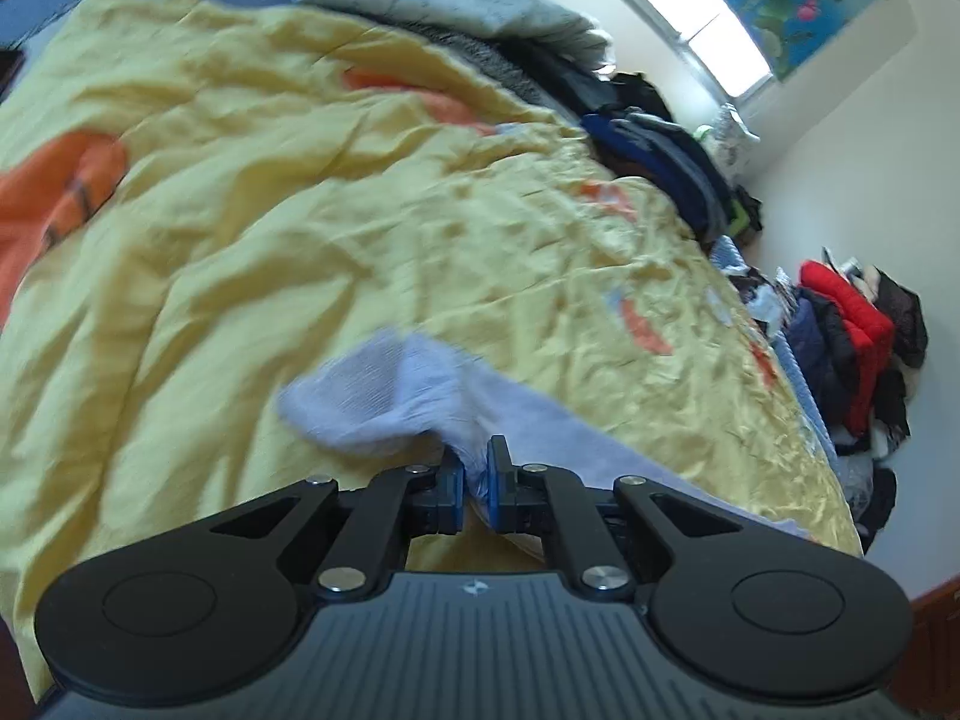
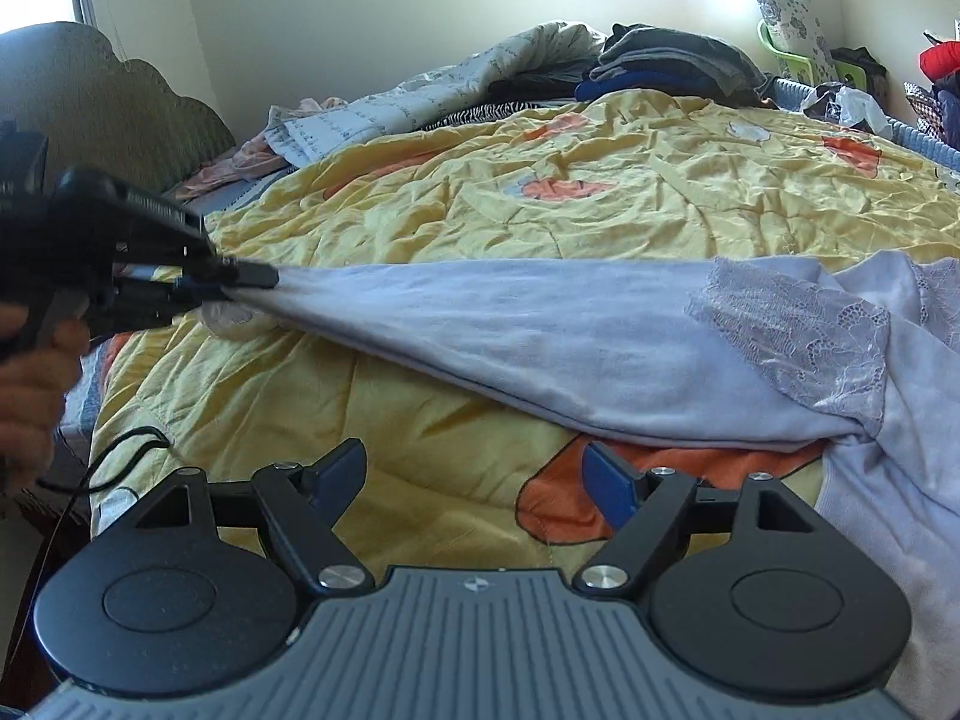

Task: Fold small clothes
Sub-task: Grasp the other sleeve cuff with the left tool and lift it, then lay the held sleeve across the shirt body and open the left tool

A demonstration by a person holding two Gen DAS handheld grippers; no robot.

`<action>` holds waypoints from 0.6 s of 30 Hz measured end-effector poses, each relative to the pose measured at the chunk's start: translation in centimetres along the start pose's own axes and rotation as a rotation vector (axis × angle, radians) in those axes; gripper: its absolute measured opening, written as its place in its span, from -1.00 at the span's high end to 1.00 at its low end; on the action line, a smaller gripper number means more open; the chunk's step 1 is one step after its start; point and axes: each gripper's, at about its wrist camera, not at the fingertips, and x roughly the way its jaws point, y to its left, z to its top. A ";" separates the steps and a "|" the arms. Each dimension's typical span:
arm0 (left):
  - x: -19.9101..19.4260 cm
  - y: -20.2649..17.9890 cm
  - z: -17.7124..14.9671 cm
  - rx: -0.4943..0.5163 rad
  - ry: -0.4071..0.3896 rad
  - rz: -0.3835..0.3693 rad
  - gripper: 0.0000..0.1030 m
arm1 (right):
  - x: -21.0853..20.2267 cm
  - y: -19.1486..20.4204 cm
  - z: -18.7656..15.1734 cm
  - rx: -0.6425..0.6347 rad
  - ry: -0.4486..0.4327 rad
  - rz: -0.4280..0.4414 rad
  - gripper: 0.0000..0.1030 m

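Gripping lilac top [image 2: 540,330], left tool [image 1: 474,483], quilt [image 2: 600,210]

A bed [image 2: 924,138] carries a yellow quilt [image 2: 600,222] with the lavender garment [image 2: 540,330] on it.

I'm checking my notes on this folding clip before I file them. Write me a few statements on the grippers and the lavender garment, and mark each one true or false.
1. The left gripper is shut on the lavender garment. True.
2. The right gripper also grips the garment. False: its fingers are spread and hold nothing.
3. The garment has a lace panel. True.
4. The garment lies on a plain white sheet. False: it lies on a yellow quilt with orange patches.
5. Folded dark clothes are stacked at the bed's far side. True.
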 end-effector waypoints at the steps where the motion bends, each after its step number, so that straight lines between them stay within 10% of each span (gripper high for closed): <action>1: 0.2 0.7 0.0 -0.036 0.013 -0.017 0.86 | 0.0 0.1 -0.1 -0.008 0.002 -0.001 -0.52; 6: 0.4 1.6 -0.1 -0.130 0.013 -0.121 0.66 | -0.1 0.3 -0.5 -0.010 0.001 -0.008 -0.54; 10: 0.8 1.4 -0.7 -0.170 -0.014 -0.163 -0.32 | -0.3 0.4 -0.7 -0.014 -0.002 -0.015 -0.54; 15: 1.5 1.2 -0.9 -0.205 -0.064 -0.155 -0.27 | -1.0 0.8 -0.8 -0.023 -0.011 -0.042 -0.54; 18: 2.2 0.9 -0.5 -0.217 -0.047 -0.156 0.44 | -1.9 0.9 -0.8 -0.019 -0.036 -0.055 -0.54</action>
